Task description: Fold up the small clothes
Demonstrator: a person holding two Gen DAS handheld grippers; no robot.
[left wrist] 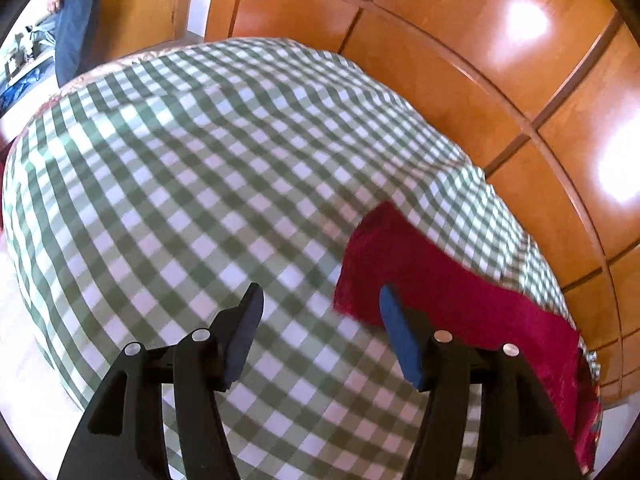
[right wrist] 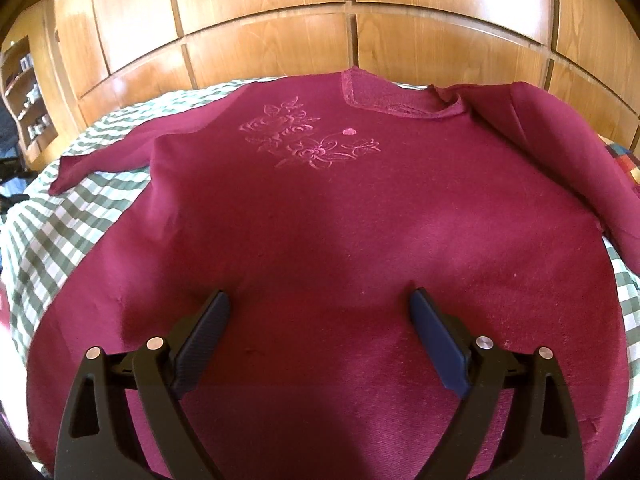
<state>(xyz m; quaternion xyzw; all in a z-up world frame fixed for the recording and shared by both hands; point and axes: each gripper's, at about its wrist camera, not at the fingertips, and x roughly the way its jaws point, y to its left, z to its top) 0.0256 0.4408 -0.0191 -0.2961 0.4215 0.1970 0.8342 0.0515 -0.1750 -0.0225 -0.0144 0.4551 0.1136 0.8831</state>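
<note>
The left gripper [left wrist: 320, 300] has its two black fingers spread with nothing between them; they hang over bare cloth, and the right-hand pad stands just beside the near corner of one dark red sleeve [left wrist: 448, 288]. The right gripper [right wrist: 320, 300] is likewise parted wide, gripping nothing, its two tips poised above the lower front of the one dark red knitted sweater [right wrist: 320, 216]; whether they touch the knit I cannot tell.

That sweater lies face up and spread flat on the green-and-white checked bedcover [left wrist: 200, 168], neckline [right wrist: 384, 100] toward the far side, a single pink embroidered flower motif [right wrist: 308, 140] on its chest. Two sleeves show: one stretched out to the left over the checks, the other bunched and folded at the right edge.

To the left of the garment the checked cover lies open and bare, giving plenty of room. The far side is bounded by glossy orange-brown wooden wardrobe doors [left wrist: 480, 40]. At the cover's far left corner stands one person in blue jeans [left wrist: 74, 20], well apart from both grippers.
</note>
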